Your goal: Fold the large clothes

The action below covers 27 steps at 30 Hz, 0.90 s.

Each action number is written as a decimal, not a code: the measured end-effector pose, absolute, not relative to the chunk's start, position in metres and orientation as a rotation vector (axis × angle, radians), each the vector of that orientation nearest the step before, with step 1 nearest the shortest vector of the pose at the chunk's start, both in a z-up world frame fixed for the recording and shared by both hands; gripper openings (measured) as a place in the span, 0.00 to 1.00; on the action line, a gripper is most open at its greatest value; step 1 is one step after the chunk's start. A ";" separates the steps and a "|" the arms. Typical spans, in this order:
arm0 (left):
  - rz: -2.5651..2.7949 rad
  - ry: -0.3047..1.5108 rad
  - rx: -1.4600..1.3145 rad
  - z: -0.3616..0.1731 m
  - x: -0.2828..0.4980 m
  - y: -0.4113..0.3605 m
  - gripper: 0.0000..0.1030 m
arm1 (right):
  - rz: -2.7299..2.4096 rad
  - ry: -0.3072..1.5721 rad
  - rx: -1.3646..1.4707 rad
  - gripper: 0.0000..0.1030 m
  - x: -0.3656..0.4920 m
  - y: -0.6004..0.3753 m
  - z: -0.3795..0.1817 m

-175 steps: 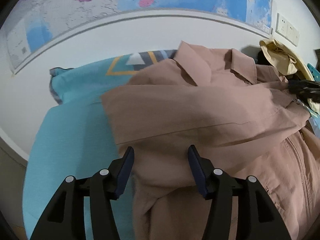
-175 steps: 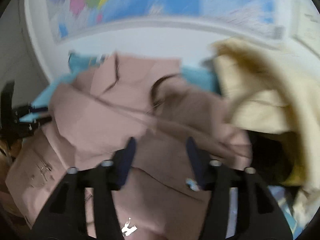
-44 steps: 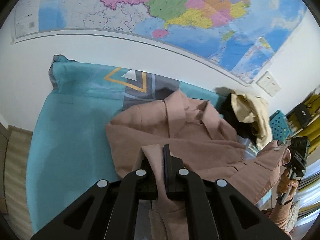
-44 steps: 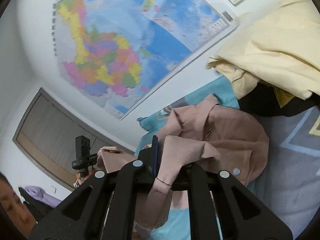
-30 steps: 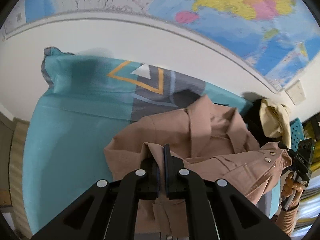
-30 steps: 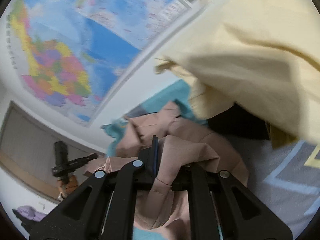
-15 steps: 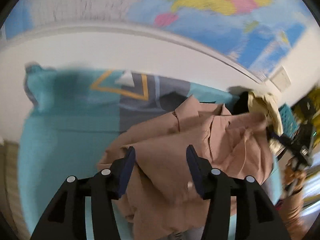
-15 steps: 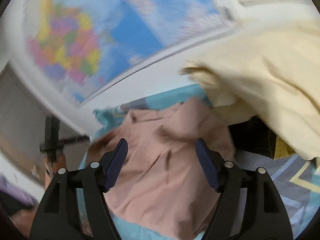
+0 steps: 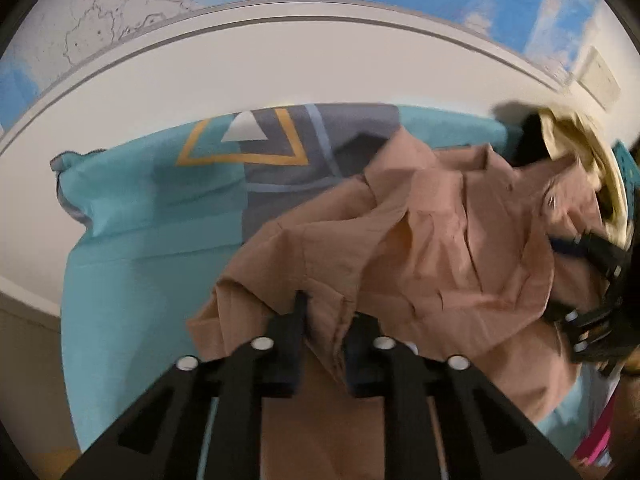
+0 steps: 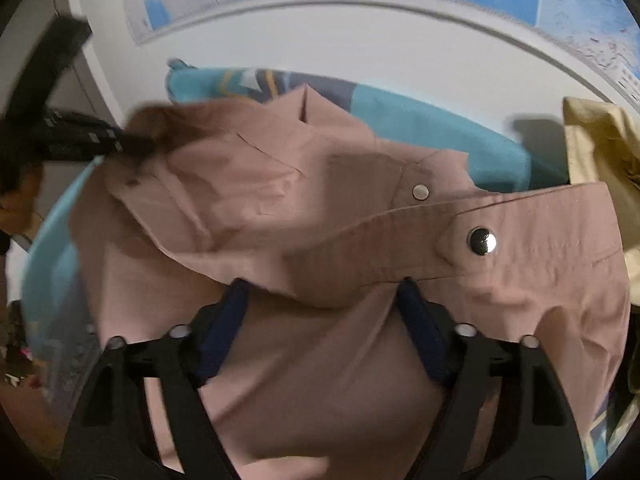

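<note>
A dusty-pink jacket (image 9: 440, 248) lies bunched on the teal bed sheet (image 9: 132, 260). My left gripper (image 9: 326, 316) sits at the jacket's near left edge. Its jaws are closing, and a fold of the cloth is pinched between them. In the right wrist view the jacket (image 10: 280, 200) fills the middle. A band with a metal snap (image 10: 482, 240) runs across just beyond my right gripper (image 10: 322, 286). Those jaws stand wide and are closing slowly, with cloth under them and no pad pressing on it. Each gripper shows in the other's view: the right gripper (image 9: 596, 276), the left gripper (image 10: 80, 140).
A beige garment (image 10: 592, 152) is heaped at the jacket's right, over something dark. The white wall (image 9: 280, 68) with a map (image 9: 120, 20) rises behind the bed. A grey panel with an orange triangle (image 9: 244, 144) marks the sheet's far part.
Both grippers let go of the jacket ends and opened half a second ago. The left has since closed on a fold; the right swung over and down to the jacket, still wide.
</note>
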<state>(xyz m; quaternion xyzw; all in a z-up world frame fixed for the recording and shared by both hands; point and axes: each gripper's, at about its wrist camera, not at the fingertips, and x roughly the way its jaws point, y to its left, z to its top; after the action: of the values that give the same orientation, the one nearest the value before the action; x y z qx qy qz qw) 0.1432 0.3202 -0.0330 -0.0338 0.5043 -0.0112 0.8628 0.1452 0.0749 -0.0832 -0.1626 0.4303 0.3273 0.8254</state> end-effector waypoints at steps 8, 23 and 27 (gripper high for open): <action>-0.060 0.948 -0.270 0.004 0.155 0.349 0.33 | 0.698 0.851 -0.160 0.05 0.170 0.046 -0.051; -0.170 0.896 0.085 -0.037 0.112 0.299 0.76 | 0.600 0.970 -0.018 0.27 0.206 0.037 -0.074; -0.109 0.936 0.168 -0.054 0.123 0.293 0.75 | 0.652 0.896 -0.021 0.50 0.181 0.020 -0.045</action>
<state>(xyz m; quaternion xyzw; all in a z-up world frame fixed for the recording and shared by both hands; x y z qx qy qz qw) 0.1229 0.2931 -0.0536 0.0809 0.4501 -0.0525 0.8877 0.1812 0.0198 -0.0451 -0.0098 0.4253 0.3097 0.8504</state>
